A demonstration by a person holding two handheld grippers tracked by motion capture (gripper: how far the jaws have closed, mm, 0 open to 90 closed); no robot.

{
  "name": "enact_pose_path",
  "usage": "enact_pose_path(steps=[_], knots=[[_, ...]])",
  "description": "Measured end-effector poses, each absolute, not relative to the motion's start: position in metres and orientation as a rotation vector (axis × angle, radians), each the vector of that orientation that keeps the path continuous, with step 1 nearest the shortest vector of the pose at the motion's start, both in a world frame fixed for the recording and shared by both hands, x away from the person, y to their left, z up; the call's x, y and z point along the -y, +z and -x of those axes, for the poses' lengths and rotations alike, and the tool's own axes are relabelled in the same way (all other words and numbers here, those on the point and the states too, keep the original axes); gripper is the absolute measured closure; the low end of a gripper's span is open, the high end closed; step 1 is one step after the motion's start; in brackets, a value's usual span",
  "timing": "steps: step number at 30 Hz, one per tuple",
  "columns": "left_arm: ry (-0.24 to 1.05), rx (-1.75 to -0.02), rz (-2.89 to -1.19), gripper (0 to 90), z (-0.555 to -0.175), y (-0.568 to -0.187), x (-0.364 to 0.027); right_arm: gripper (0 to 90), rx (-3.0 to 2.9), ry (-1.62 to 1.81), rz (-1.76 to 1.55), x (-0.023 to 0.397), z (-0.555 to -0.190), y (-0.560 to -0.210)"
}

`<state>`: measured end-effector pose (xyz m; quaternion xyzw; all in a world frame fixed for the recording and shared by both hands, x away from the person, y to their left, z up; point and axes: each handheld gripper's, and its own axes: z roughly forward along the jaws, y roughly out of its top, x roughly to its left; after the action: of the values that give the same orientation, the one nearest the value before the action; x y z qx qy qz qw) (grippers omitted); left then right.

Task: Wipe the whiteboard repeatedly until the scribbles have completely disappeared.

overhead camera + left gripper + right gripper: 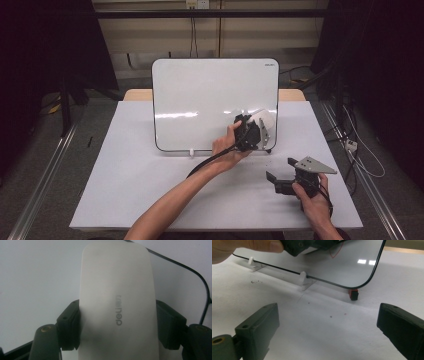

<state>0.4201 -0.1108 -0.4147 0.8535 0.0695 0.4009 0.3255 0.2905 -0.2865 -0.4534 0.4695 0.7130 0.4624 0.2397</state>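
Note:
A white whiteboard (200, 95) with a thin black rim stands upright, tilted back, at the far middle of the white table (125, 190). My left gripper (256, 125) is shut on a white eraser (265, 118) at the board's lower right part. In the left gripper view the eraser (117, 302) sits lengthwise between both black jaws, grey lettering on its back, the board (37, 277) behind it. My right gripper (280, 169) rests low over the table at the right, open, with nothing between its jaws. A curved red line (334, 252) marks the board near the eraser.
Small white clip feet (303, 277) hold the board's bottom edge. A small red and black object (353, 293) lies under the board's lower right corner. Dark specks (255, 281) dot the table in front. A cable (210, 161) trails from the left gripper.

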Motion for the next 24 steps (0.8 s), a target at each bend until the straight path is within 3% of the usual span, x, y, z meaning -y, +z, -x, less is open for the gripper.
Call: enact_pose_path(steps=[24], knots=[[1.018,-0.152,-2.242,31.1,-0.418,-0.419,0.092,4.1,-1.94,1.268,-1.291,0.291,-0.285,-0.452]])
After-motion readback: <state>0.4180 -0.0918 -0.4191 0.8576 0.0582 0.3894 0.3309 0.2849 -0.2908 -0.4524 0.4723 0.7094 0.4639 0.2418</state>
